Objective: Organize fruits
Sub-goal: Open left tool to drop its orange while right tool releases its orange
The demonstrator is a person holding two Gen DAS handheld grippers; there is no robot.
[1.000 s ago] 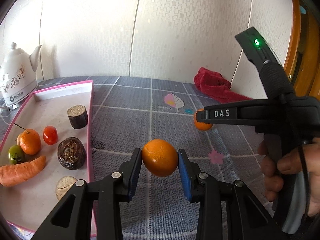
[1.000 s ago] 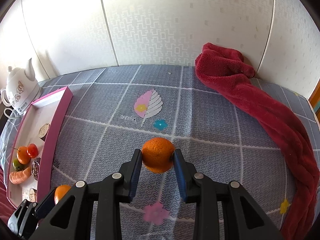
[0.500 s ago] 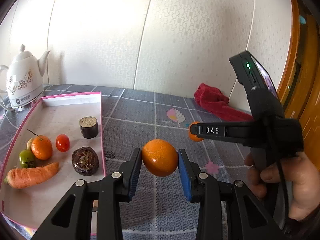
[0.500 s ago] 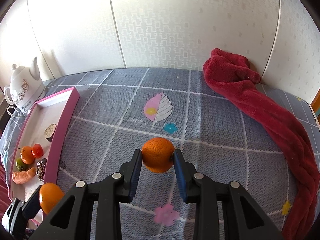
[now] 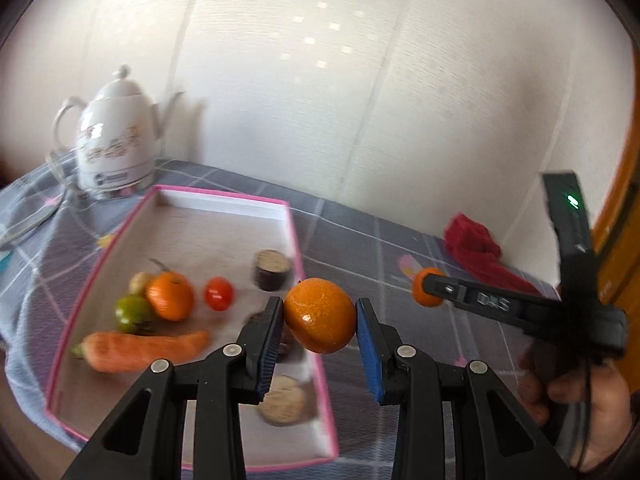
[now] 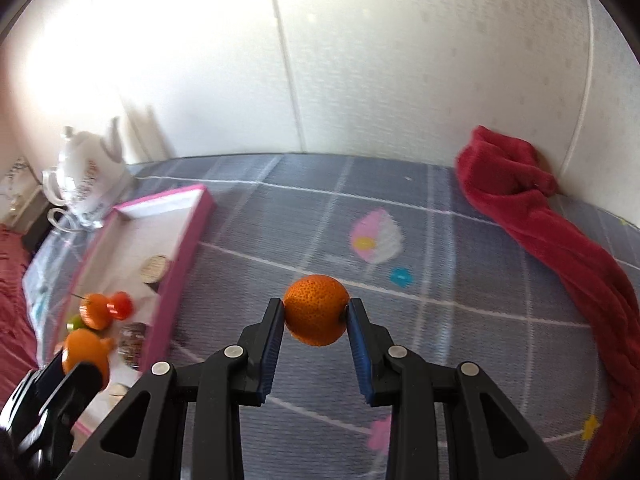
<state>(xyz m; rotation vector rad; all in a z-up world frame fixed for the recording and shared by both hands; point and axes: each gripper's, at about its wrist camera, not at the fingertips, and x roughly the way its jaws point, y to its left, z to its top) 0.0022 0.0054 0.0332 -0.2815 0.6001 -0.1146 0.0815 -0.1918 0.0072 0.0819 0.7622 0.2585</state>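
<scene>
clamping oranges [image 5: 320, 315], both hand-held grippers [image 6: 315, 316]

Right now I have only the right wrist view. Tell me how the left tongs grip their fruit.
Observer: The left tongs are shut on an orange, with both blue pads pressing its sides.
Operator: Report what lies at the tray's near end. That part is blocked for me.
Observer: A carrot lies across the pink tray. A pale cut round sits by the near right wall.
Operator: Check the unit above the right tongs.
Observer: A green light glows on the black unit above the right tongs.
</scene>
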